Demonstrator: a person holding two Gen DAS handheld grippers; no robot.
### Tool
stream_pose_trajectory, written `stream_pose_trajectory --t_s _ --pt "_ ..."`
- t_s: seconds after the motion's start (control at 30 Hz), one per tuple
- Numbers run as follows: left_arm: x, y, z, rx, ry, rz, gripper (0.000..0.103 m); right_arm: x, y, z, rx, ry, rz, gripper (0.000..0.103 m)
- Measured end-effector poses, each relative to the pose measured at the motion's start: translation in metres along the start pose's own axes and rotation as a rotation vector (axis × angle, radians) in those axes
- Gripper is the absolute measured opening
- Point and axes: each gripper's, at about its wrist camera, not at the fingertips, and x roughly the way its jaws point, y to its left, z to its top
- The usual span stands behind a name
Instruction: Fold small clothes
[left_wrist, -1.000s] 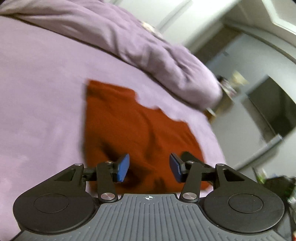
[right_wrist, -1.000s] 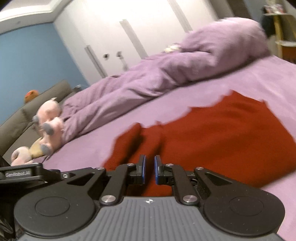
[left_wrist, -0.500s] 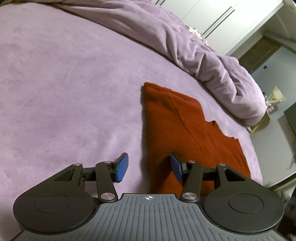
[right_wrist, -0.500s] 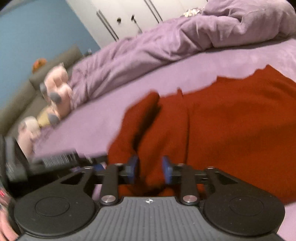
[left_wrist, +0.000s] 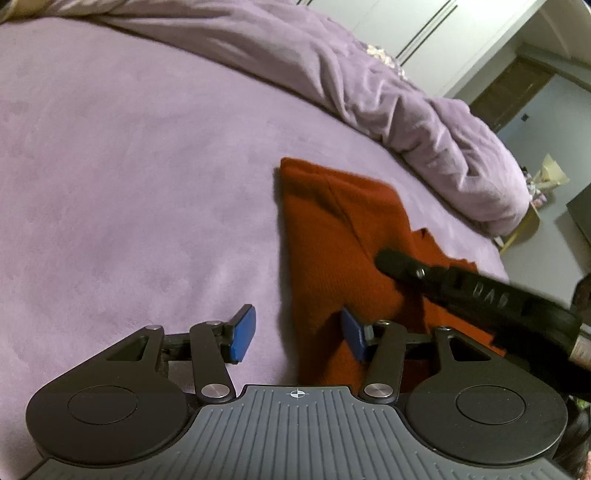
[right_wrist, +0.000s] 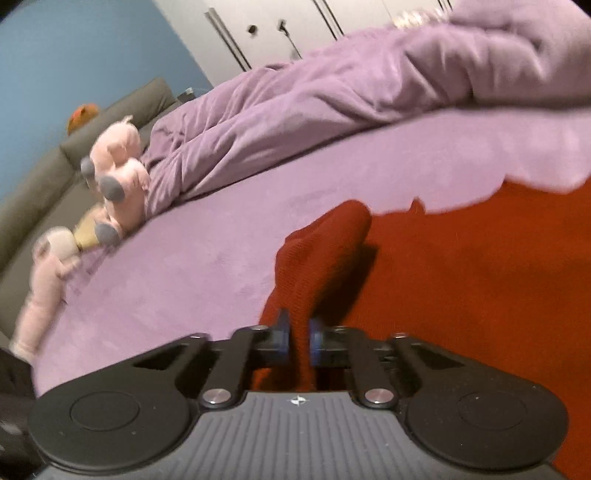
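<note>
A red garment lies on the purple bed. The right gripper, its jaws just closed, pinches a raised fold. The left gripper stands spread over the garment's edge.

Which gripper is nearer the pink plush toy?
Left. It hangs over the red garment's plush-side edge; the right gripper grips garment cloth farther from the pink plush toy.

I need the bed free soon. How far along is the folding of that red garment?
Early. Done: the red garment lies on the purple bedspread with one sleeve turned in. In hand: the right gripper has just closed its jaws on a raised fold; the left gripper is open at the garment's edge. Left: the remaining folds.
</note>
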Motion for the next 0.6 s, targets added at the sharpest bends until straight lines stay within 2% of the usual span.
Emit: stream_pose_trajectory --t_s 0.07,0.13,0.27,0.33,0.4,0.43,0.47,0.53,0.6 --pt "-0.008 -0.005 0.002 0.011 -0.029 0.013 0.056 -0.015 0.001 0.001 -0.048 -0.036 -0.036 0.006" --pt "-0.008 -0.012 0.004 0.043 -0.043 0.016 0.056 -0.028 -0.007 -0.001 -0.042 -0.058 -0.072 0.006" --pt "0.013 -0.022 0.002 0.043 -0.003 -0.013 0.057 -0.025 -0.024 -0.011 -0.031 -0.022 -0.151 0.006" --pt "0.021 -0.022 0.000 0.028 0.009 -0.004 0.062 -0.017 -0.034 -0.015 -0.016 0.007 -0.141 0.007" --pt "0.020 -0.020 -0.002 0.025 0.001 -0.005 0.062 -0.023 -0.044 -0.013 0.022 -0.012 -0.094 0.009" --pt "0.019 -0.019 -0.002 0.031 -0.001 0.006 0.062 -0.029 -0.051 -0.012 0.050 -0.031 -0.075 0.019" --pt "0.018 -0.018 -0.002 0.037 -0.002 0.016 0.062 -0.036 -0.058 -0.010 0.083 -0.053 -0.070 0.043" --pt "0.018 -0.016 -0.002 0.035 0.002 0.036 0.061 -0.044 -0.078 -0.009 0.172 -0.093 -0.041 0.068" --pt "0.019 -0.013 -0.002 0.016 0.005 0.034 0.060 -0.038 -0.101 -0.006 0.307 -0.037 0.033 0.070"
